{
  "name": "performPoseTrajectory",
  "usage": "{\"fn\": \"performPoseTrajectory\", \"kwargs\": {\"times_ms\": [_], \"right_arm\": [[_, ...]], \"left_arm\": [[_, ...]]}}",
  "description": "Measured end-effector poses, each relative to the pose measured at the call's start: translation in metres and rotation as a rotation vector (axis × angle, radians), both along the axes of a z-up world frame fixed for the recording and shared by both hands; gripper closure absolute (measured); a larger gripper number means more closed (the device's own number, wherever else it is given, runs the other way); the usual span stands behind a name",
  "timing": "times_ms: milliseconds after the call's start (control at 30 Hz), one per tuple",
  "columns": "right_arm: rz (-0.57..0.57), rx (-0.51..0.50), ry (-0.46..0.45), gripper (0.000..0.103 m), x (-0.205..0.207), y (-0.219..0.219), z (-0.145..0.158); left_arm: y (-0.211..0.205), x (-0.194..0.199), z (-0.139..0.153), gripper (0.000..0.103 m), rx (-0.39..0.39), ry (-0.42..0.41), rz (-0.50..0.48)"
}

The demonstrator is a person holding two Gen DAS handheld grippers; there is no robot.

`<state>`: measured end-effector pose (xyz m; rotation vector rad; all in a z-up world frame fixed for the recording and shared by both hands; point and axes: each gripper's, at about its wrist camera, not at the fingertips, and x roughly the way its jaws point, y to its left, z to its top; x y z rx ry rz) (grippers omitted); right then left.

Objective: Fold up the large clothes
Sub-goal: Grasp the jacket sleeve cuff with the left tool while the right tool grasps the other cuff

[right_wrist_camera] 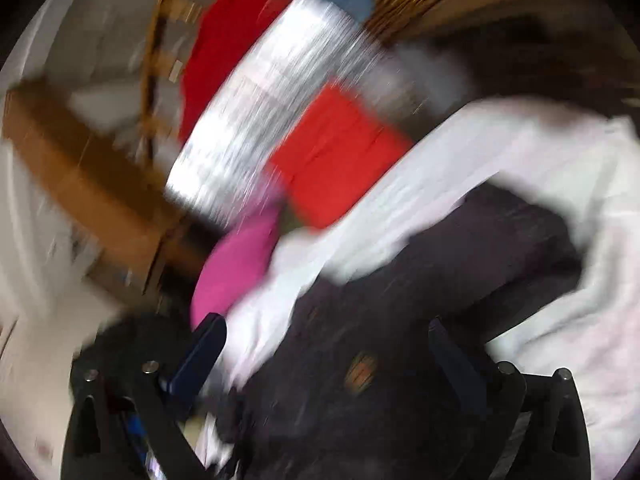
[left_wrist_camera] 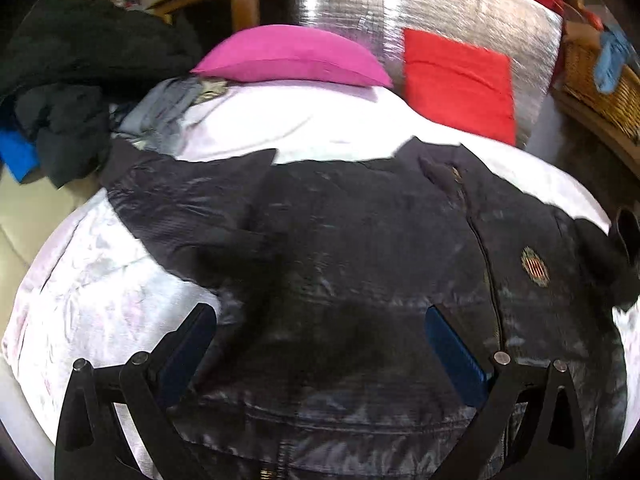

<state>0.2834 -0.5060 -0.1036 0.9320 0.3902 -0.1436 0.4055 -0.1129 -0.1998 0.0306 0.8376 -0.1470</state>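
Black jacket (left_wrist_camera: 360,248) lies spread across a white sheet (left_wrist_camera: 92,280) on a bed, its zip running down the right part and a small striped badge (left_wrist_camera: 535,266) sewn just beside the zip. One sleeve reaches out to the left over the sheet. The left gripper (left_wrist_camera: 320,344) hangs above the lower part of the jacket with its jaws wide apart and nothing between the pads. At the head of the bed a pink pillow (left_wrist_camera: 292,58) rests on the sheet, with a red cushion (left_wrist_camera: 460,80) to its right against a silver foil panel (left_wrist_camera: 460,4). A heap of dark clothes (left_wrist_camera: 72,80) sits at the left edge of the bed, and a wicker basket (left_wrist_camera: 600,84) stands on the far right. The right wrist view is badly blurred; the right gripper (right_wrist_camera: 324,360) has its jaws spread wide over the jacket near the badge, gripping nothing.
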Motion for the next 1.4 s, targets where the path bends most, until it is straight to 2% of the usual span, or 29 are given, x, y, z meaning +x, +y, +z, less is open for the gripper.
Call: {"fn": "performPoseTrajectory", "kwargs": {"times_ms": [67, 133, 167, 233, 267, 300, 367, 467, 533, 700, 767, 900, 1000, 1067, 1100, 1133, 1167, 1233, 1267, 1367, 1400], "right_arm": [[-0.072, 0.028, 0.026, 0.000, -0.014, -0.032, -0.011], [-0.156, 0.130, 0.054, 0.000, -0.023, -0.067, -0.041], [-0.194, 0.215, 0.064, 0.000, -0.027, -0.084, -0.063], [-0.197, 0.367, 0.063, 0.001, -0.028, -0.109, -0.095], [-0.185, 0.456, 0.035, 0.002, -0.026, -0.120, -0.113], [-0.183, 0.496, 0.019, 0.002, -0.027, -0.123, -0.122], [-0.195, 0.606, -0.015, 0.003, -0.024, -0.140, -0.149], [-0.181, 0.700, -0.051, 0.015, -0.023, -0.152, -0.178], [-0.181, 0.827, -0.102, 0.029, -0.023, -0.157, -0.204], [-0.173, 1.004, -0.228, 0.032, -0.025, -0.163, -0.221], [-0.170, 1.049, -0.249, 0.032, -0.025, -0.163, -0.226], [-0.153, 1.102, -0.248, 0.032, -0.033, -0.160, -0.232], [-0.144, 1.116, -0.251, 0.032, -0.037, -0.162, -0.233], [-0.145, 1.137, -0.262, 0.032, -0.035, -0.162, -0.234], [-0.146, 1.147, -0.268, 0.032, -0.036, -0.162, -0.235], [-0.145, 1.153, -0.270, 0.032, -0.036, -0.161, -0.235], [-0.144, 1.158, -0.272, 0.032, -0.038, -0.160, -0.236], [-0.145, 1.163, -0.274, 0.032, -0.042, -0.160, -0.238], [-0.145, 1.164, -0.275, 0.032, -0.043, -0.160, -0.238], [-0.146, 1.163, -0.279, 0.032, -0.048, -0.160, -0.237], [-0.144, 1.156, -0.276, 0.032, -0.049, -0.161, -0.235]], "left_arm": [[-0.007, 0.000, -0.002, 0.000, -0.036, 0.015, -0.043], [-0.015, -0.001, -0.005, 0.000, -0.096, 0.042, -0.092], [-0.022, -0.002, -0.004, 0.000, -0.123, 0.047, -0.120], [-0.036, -0.006, 0.000, 0.000, -0.162, 0.070, -0.151], [-0.044, -0.008, 0.005, 0.000, -0.190, 0.074, -0.168], [-0.057, -0.012, 0.015, 0.000, -0.236, 0.060, -0.193], [-0.084, -0.010, 0.032, 0.000, -0.266, 0.057, -0.219], [-0.142, 0.002, 0.053, 0.000, -0.307, 0.119, -0.290], [-0.180, 0.010, 0.060, 0.000, -0.329, 0.153, -0.319], [-0.278, 0.034, 0.057, 0.000, -0.386, 0.282, -0.344], [-0.307, 0.042, 0.051, 0.000, -0.409, 0.330, -0.335], [-0.349, 0.053, 0.032, 0.000, -0.403, 0.440, -0.333], [-0.361, 0.046, 0.032, 0.000, -0.429, 0.430, -0.336], [-0.371, 0.043, 0.032, 0.001, -0.408, 0.417, -0.352], [-0.373, 0.043, 0.030, 0.004, -0.395, 0.409, -0.357], [-0.378, 0.042, 0.029, 0.017, -0.363, 0.399, -0.366], [-0.385, 0.043, 0.026, 0.037, -0.335, 0.411, -0.380], [-0.394, 0.046, 0.018, 0.058, -0.306, 0.440, -0.399], [-0.397, 0.047, 0.017, 0.072, -0.298, 0.436, -0.404], [-0.397, 0.048, 0.020, 0.093, -0.282, 0.410, -0.451], [-0.394, 0.045, 0.023, 0.094, -0.278, 0.393, -0.473]]}}
